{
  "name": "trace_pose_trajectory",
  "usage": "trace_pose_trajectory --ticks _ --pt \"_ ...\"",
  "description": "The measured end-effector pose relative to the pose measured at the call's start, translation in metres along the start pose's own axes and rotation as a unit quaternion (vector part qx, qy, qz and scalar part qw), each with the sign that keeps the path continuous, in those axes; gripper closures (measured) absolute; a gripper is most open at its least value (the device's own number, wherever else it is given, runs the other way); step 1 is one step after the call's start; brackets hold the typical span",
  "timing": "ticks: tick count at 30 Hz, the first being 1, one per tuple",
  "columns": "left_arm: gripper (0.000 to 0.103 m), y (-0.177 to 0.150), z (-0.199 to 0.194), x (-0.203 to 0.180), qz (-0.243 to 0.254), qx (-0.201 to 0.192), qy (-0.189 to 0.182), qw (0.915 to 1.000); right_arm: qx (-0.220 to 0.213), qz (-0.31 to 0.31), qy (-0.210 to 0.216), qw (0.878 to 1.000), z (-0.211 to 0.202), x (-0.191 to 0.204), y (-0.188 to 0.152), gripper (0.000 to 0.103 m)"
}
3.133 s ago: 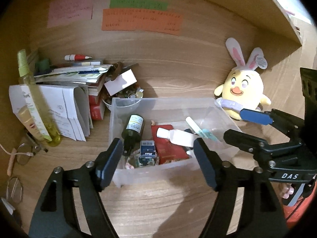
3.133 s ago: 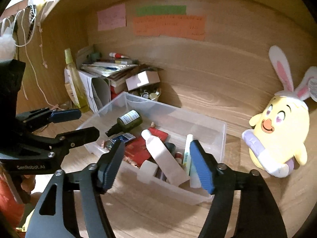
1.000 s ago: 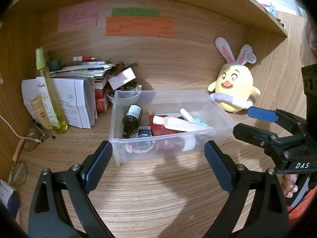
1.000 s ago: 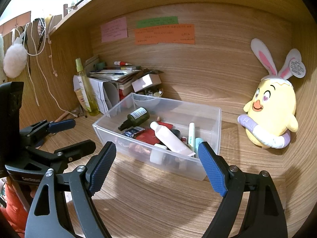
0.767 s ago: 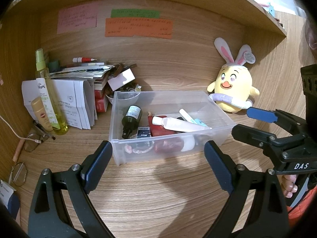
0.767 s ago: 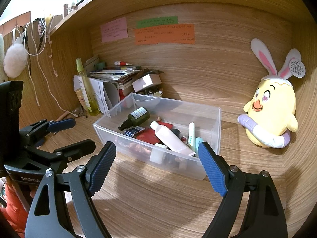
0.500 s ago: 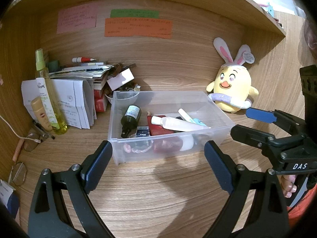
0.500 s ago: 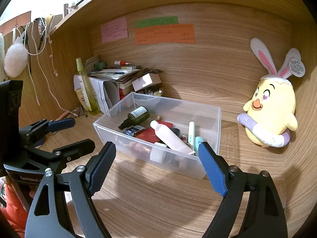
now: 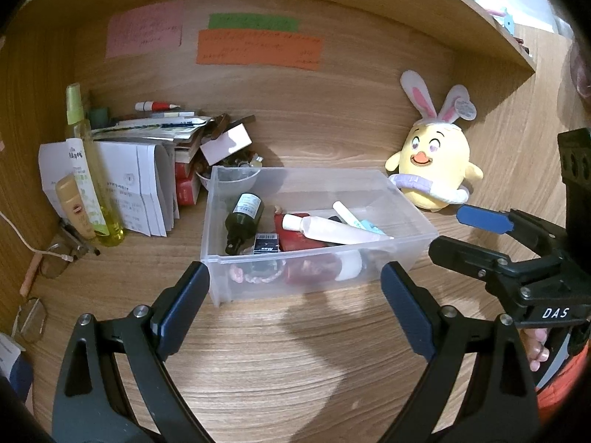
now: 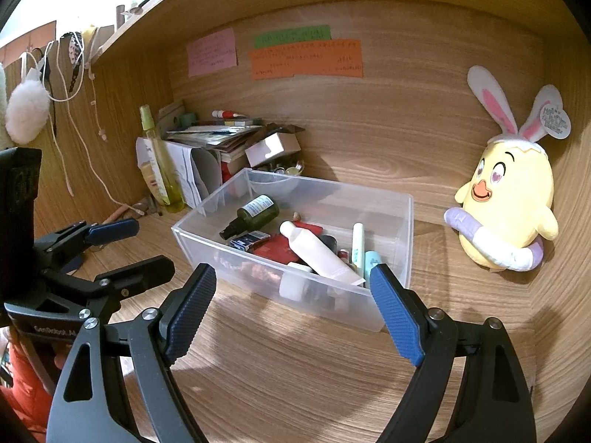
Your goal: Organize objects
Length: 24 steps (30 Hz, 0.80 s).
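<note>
Clear plastic bin is sitting at the centre of a wooden desk, in a nook under a shelf. Inside it, a dark bottle is lying toward ten o'clock, a white tube is slanting across the middle over red packets, and a pale stick is resting toward three o'clock. Both tongs are hovering short of the bin's near wall, at about six o'clock from it, touching nothing. Left gripper is standing released and empty, and right gripper is likewise spread wide with nothing between its pads. A yellow plush is sitting at two o'clock, and papers with a spray bottle are crowding nine o'clock. Judging ahead, the light bin could skid or tip if a finger pushes its wall, and the overlapping items could shift or drag one another out if one is pinched carelessly.
</note>
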<state>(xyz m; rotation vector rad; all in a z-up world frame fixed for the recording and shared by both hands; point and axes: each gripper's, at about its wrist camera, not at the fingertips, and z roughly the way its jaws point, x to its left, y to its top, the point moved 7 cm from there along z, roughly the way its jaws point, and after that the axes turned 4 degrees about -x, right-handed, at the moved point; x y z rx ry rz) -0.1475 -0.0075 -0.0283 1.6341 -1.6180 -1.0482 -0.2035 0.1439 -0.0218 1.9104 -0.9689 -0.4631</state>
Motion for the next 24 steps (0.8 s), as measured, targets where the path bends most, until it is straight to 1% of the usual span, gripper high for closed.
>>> trace_pose_trajectory --ticks 4,12,14,17,24 --pt "0.008 -0.001 0.003 0.000 -0.006 0.005 -0.004 1.0000 0.003 0.000 -0.001 1.000 0.002 -0.001 -0.001 0.020" --pt "0.008 -0.001 0.006 0.002 -0.016 0.004 -0.002 0.9999 0.009 0.002 0.000 1.000 0.006 -0.004 -0.004 0.019" --pt "0.008 -0.001 0.006 0.002 -0.016 0.005 -0.004 0.9999 0.011 0.001 0.000 1.000 0.007 -0.004 -0.005 0.019" --pt "0.008 -0.002 0.008 0.000 -0.016 0.012 -0.016 0.9997 0.014 0.004 0.001 1.000 0.010 -0.005 -0.006 0.020" --pt "0.008 -0.005 0.009 -0.005 -0.007 0.014 -0.015 0.9998 0.018 0.005 0.001 1.000 0.013 -0.006 -0.007 0.019"
